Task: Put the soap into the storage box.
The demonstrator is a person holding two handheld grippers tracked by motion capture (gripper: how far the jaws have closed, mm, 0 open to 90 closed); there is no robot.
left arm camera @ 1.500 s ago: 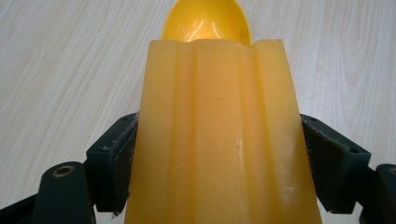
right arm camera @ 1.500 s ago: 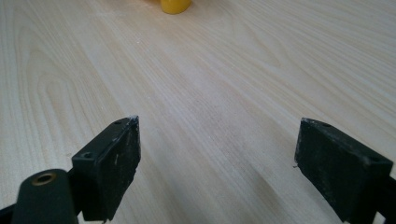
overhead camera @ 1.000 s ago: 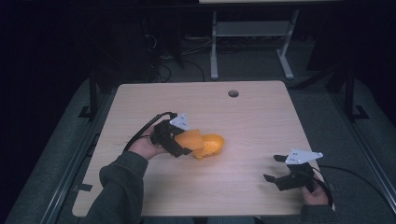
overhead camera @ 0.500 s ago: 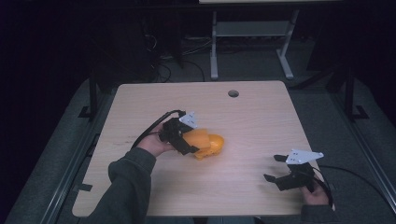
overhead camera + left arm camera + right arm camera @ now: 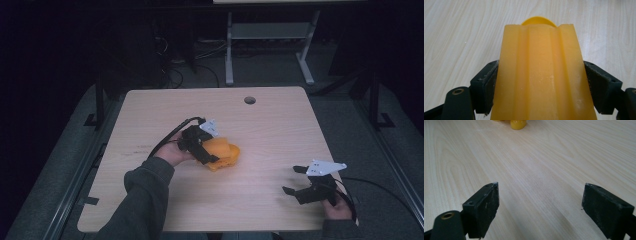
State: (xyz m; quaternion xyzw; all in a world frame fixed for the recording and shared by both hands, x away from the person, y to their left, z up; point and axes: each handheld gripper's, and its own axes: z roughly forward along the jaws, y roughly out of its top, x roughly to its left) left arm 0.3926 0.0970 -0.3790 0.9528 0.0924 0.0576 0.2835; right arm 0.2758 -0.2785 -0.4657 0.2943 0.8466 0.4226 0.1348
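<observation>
The left gripper clamps the orange plastic piece across its ridged flanks — stiff, light, probably slick; the right gripper hangs open near the tabletop's right edge.

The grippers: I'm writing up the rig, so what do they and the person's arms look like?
Both the left gripper and the right gripper are black, with two blocky flat-padded jaws, a pale grey three-cornered plate on top and a black cable trailing behind. The left arm wears a dark grey-green long sleeve.
</observation>
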